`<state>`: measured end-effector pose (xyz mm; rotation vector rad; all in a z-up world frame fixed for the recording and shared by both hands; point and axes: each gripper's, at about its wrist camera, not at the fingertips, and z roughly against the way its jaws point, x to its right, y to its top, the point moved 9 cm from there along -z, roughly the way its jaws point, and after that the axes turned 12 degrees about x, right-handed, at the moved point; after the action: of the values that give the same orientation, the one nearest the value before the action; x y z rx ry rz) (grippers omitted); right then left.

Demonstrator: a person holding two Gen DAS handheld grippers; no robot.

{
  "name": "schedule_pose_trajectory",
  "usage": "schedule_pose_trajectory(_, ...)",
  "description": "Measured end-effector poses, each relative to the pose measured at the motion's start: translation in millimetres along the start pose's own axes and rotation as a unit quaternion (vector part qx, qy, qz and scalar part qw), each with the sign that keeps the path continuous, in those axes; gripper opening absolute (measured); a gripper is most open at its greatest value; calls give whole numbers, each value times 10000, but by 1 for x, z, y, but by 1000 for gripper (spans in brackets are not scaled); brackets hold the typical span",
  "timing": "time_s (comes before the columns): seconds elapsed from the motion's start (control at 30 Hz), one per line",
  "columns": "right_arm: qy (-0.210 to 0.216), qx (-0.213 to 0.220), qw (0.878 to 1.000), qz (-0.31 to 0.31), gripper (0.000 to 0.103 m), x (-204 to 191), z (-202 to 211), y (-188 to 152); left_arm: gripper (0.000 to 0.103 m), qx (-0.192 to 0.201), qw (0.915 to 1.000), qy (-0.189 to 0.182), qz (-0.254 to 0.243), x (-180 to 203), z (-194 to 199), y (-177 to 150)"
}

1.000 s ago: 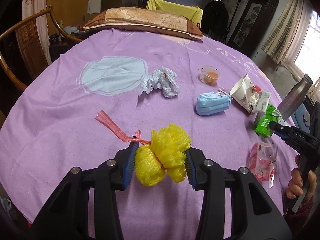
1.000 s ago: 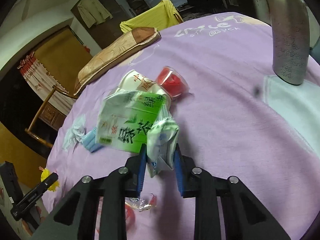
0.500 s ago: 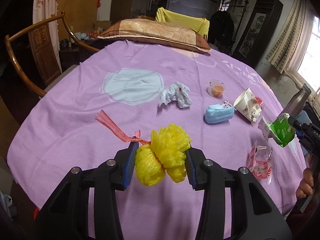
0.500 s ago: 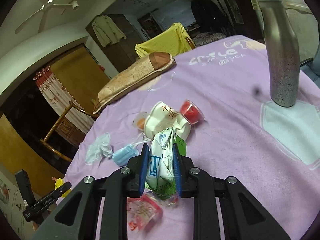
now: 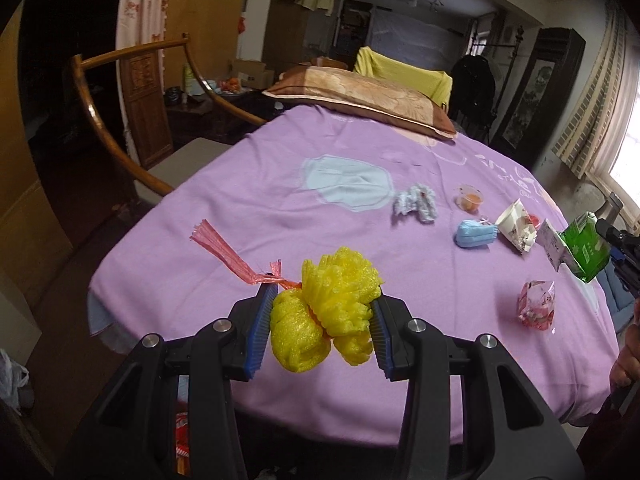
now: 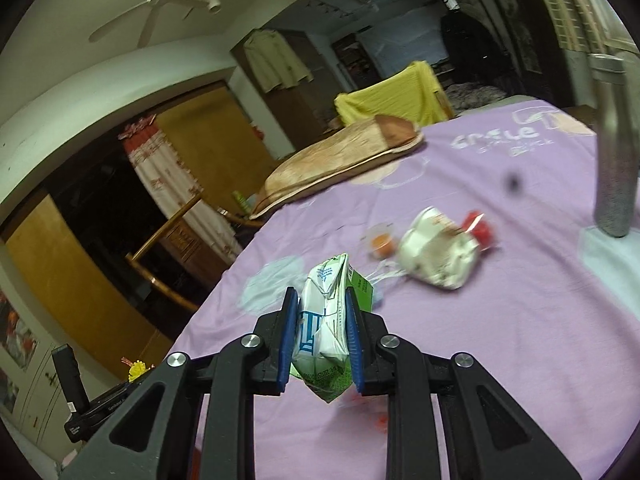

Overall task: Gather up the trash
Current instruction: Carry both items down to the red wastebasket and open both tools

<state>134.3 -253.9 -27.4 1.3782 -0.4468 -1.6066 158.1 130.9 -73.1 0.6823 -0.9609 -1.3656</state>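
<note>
Fingers [image 5: 264, 322] of left gripper [image 5: 318, 326] clamp yellow foam net [image 5: 328, 312] btwn pads; right gripper [image 6: 322, 334] pinches green carton [image 6: 326, 328].

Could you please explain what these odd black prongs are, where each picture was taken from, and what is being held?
There is no robot here: a person holds a two-finger gripper in each hand, with a camera on each looking along its fingers. The left camera shows the left gripper clamped on a yellow foam fruit net with a red mesh strip. The right camera shows the right gripper squeezing a flattened green and white drink carton. On the purple tablecloth lie a crumpled tissue, a blue face mask, a small jelly cup, a crushed paper cup and a clear wrapper. A steel bottle stands at the right.
</note>
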Motion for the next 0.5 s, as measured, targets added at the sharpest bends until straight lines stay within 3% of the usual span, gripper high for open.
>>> schedule_pose_trajectory(0.3, 756, -784, 9920, 644, 24, -118, -38, -59, 44, -122, 9979, 571, 272, -99, 45, -31)
schedule_pose_trajectory(0.5, 1350, -1429, 9748, 1051, 23, -205, -57, -113, 46, -901, 9902, 1023, 315, -173, 56, -92)
